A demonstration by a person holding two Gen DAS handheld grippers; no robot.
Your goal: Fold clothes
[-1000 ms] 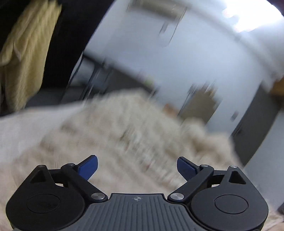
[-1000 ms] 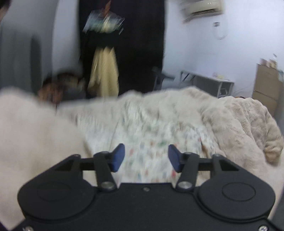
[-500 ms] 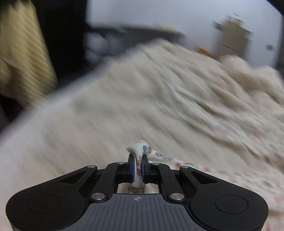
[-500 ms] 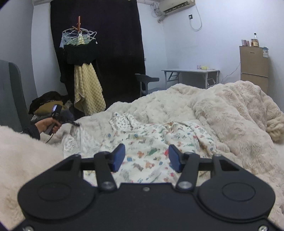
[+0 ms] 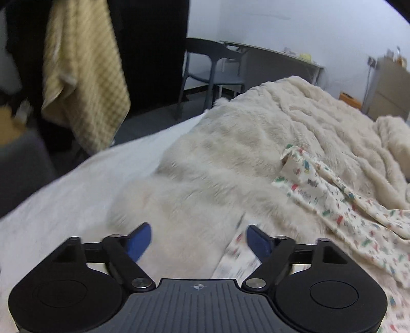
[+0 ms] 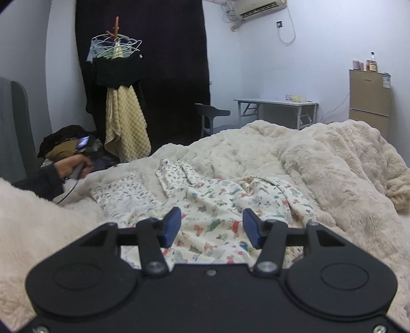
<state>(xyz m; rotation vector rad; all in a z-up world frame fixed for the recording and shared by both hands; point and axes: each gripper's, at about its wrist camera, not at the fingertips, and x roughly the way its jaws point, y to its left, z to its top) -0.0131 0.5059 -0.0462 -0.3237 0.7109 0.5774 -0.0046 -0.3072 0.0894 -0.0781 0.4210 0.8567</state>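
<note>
Garment (image 6: 225, 205), a cream printed piece with small coloured figures, lies spread and rumpled on the fluffy cream blanket (image 6: 333, 164) covering the bed, so you have a soft flat surface to fold on. One part, probably a sleeve or leg, stretches toward the far left side of the spread (image 5: 307, 179), likely pulled out straight to flatten it before a fold.

Your left gripper (image 5: 198, 240) has its jaws opening, already wide; a garment edge sits just beside the right finger but the pads press on nothing, mostly bare blanket between them. Looks like a release after laying that edge down, judging from where the cloth lies.

Your right gripper (image 6: 211, 225) hovers over the middle of the garment, jaws about half open, nothing held; cloth is visible through the gap but below the pads. Probably waiting to pick the next corner.

From the right wrist view your left hand (image 6: 69, 166) shows at the far left edge of the bed, gripping its handle.

Writing: none readable. Sticker on the cabinet (image 6: 369, 97) too small, air conditioner (image 6: 258, 6) badge unreadable, garment print shows no legible text
</note>
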